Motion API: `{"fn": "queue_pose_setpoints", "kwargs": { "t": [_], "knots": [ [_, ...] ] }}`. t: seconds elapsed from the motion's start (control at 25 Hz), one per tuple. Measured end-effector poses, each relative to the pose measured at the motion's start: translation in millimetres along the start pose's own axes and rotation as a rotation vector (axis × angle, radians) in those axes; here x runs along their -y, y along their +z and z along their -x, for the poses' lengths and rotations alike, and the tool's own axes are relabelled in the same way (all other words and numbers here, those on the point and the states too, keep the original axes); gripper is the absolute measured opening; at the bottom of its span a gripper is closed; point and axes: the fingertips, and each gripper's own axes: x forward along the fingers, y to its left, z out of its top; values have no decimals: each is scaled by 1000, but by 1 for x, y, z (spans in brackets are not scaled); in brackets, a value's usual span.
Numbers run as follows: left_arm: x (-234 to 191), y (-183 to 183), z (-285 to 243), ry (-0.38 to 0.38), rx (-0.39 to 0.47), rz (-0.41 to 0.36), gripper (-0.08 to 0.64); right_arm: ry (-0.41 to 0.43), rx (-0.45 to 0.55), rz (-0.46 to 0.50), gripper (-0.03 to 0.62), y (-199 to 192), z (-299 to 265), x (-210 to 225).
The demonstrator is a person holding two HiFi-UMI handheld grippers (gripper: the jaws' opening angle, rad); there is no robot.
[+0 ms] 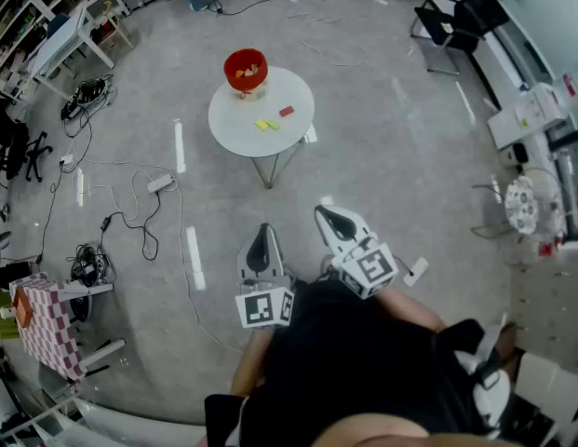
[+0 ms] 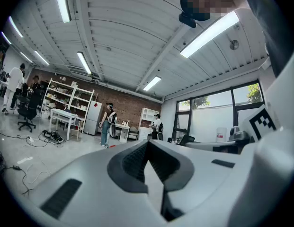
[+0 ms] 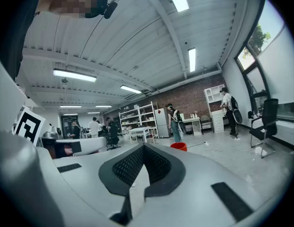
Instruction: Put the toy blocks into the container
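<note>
A red container (image 1: pixel 246 70) with a few blocks inside stands at the far edge of a round white table (image 1: pixel 242 128). On the tabletop lie a yellow block (image 1: pixel 262 125), a green block (image 1: pixel 273 124) and a red block (image 1: pixel 286 112). My left gripper (image 1: pixel 263 228) and right gripper (image 1: pixel 323 212) are held close to my body, well short of the table, both pointing toward it. Both are shut with nothing between the jaws. In the right gripper view the container (image 3: pixel 179 146) shows just past the shut right gripper (image 3: pixel 143 146). The left gripper (image 2: pixel 147 143) looks across the room.
Cables and a power strip (image 1: pixel 160 183) lie on the floor to the left, with white tape strips (image 1: pixel 194 257) nearer me. A checkered box (image 1: pixel 48 327) is at the near left and a black chair (image 1: pixel 447 21) at the far right. People (image 3: pixel 175 122) stand by shelves far off.
</note>
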Motion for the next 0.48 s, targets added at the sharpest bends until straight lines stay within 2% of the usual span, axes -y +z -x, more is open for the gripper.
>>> {"fn": "queue_pose_setpoints", "kwargs": {
  "t": [0.28,0.48],
  "knots": [
    [-8,-10,1,-8,0,-38,-3,2,2,-4,-5,-4,-2,0],
    [-14,-7,14,1,4,4,-3,-16,-4,-10,-6,-5,1,-10]
  ]
}}
